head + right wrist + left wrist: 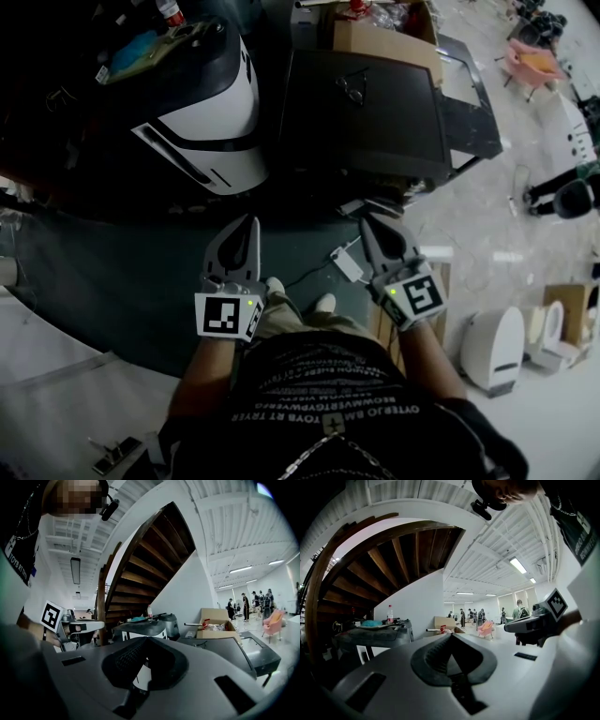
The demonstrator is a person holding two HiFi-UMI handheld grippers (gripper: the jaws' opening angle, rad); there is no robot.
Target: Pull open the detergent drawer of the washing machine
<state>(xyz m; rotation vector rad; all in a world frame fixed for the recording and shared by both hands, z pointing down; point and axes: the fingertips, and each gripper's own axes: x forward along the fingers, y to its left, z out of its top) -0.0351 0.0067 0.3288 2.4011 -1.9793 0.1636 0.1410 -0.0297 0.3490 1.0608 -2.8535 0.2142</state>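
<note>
Seen from above, a white and black appliance (pixel 211 112) sits at eleven o'clock. My left claw (pixel 247 223) is clenched on nothing and points toward twelve. At twelve to one o'clock stands the dark, flat-topped washing machine (pixel 366 112), well apart from both claws. I cannot make out its detergent drawer. My right claw (pixel 368 223), at the machine's six o'clock, is also clenched and empty.

Head view dim, vignetted black at corners; floor (pixel 487 234) right of right gripper (pixel 370 230) pale, overexposed. Gripper views: strong fisheye curve at edges. Beyond left gripper (pixel 451 639), ceiling strip lights (pixel 517 565) glare white. Above right gripper, stair underside (pixel 150 559) in deep shadow. Nearest gripper bodies soft.
</note>
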